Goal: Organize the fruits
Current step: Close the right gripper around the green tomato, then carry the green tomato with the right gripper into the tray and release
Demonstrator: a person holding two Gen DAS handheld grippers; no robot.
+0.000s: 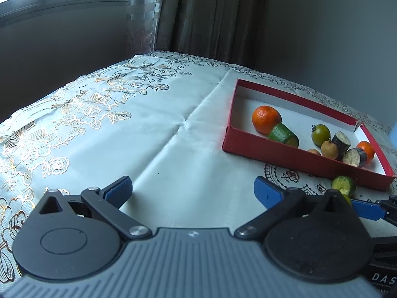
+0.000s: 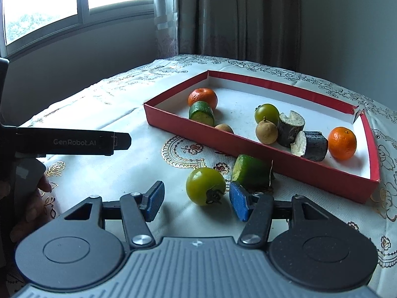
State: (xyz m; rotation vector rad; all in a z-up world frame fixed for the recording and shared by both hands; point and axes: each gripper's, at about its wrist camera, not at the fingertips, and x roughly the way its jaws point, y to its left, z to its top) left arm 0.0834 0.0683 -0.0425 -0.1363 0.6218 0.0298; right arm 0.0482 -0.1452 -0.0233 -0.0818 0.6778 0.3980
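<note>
Grey wall, drawn brown curtain (image 2: 238, 15) and a bright window (image 2: 74, 2) behind a table under a pale embroidered tablecloth (image 1: 158, 129) with gold floral pattern.

Shallow red cardboard tray with white floor (image 2: 292, 159) sits toward the far right of the cloth. Inside it, seen from the right wrist: an orange mandarin (image 2: 203, 97) at the left end with a green cucumber chunk (image 2: 201, 113) touching its front; a small tan round fruit (image 2: 223, 128) against the near wall; a green tomato (image 2: 266, 113) mid-tray, with a tan longan-like fruit (image 2: 266, 132) just in front of it; two dark-skinned, pale-fleshed eggplant pieces (image 2: 301, 136) side by side; a second orange mandarin (image 2: 342, 143) at the right end.

Outside the tray, on the cloth: a loose green tomato with dried calyx (image 2: 206, 186) and a second green cucumber chunk (image 2: 250, 171) just behind it, close to the tray's near wall.

Right gripper (image 2: 196, 202): blue pads apart, nothing clamped. Loose tomato lies just ahead of the gap, near the right-hand pad; contact cannot be judged.

Left gripper (image 1: 192, 190): jaws spread wide over bare cloth, holding nothing. A person's hand (image 2: 32, 198) grips its handle at the left edge of the right wrist view.
</note>
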